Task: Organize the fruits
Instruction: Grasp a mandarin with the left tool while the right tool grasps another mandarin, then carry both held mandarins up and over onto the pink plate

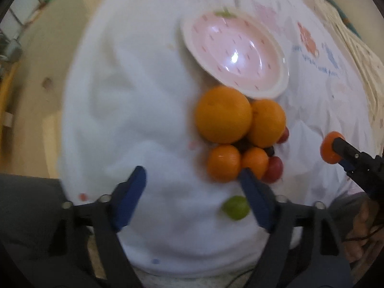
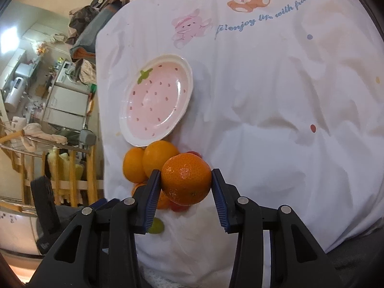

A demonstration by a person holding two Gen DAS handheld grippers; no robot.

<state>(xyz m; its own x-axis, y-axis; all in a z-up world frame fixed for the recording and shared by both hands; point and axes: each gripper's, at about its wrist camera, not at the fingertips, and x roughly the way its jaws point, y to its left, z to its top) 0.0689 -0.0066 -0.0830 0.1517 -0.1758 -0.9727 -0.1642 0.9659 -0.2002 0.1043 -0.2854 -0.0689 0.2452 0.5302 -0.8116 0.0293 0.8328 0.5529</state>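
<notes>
A pink strawberry-pattern plate (image 1: 234, 50) lies empty on the white cloth; it also shows in the right wrist view (image 2: 156, 100). Below it is a pile of fruit: two big oranges (image 1: 223, 117), two small mandarins (image 1: 224, 163), red grapes (image 1: 273, 170) and a green grape (image 1: 235, 207). My left gripper (image 1: 192, 180) is open and empty just in front of the pile. My right gripper (image 2: 186, 180) is shut on a mandarin (image 2: 186, 181) and holds it above the cloth; it shows at the right edge of the left wrist view (image 1: 330, 150).
The table is covered by a white cloth with cartoon bears and text (image 2: 264, 16). The table's left edge (image 2: 100, 120) drops off to a cluttered room with a wooden rack (image 2: 60, 168). A beige cloth (image 1: 348, 36) lies at the far right.
</notes>
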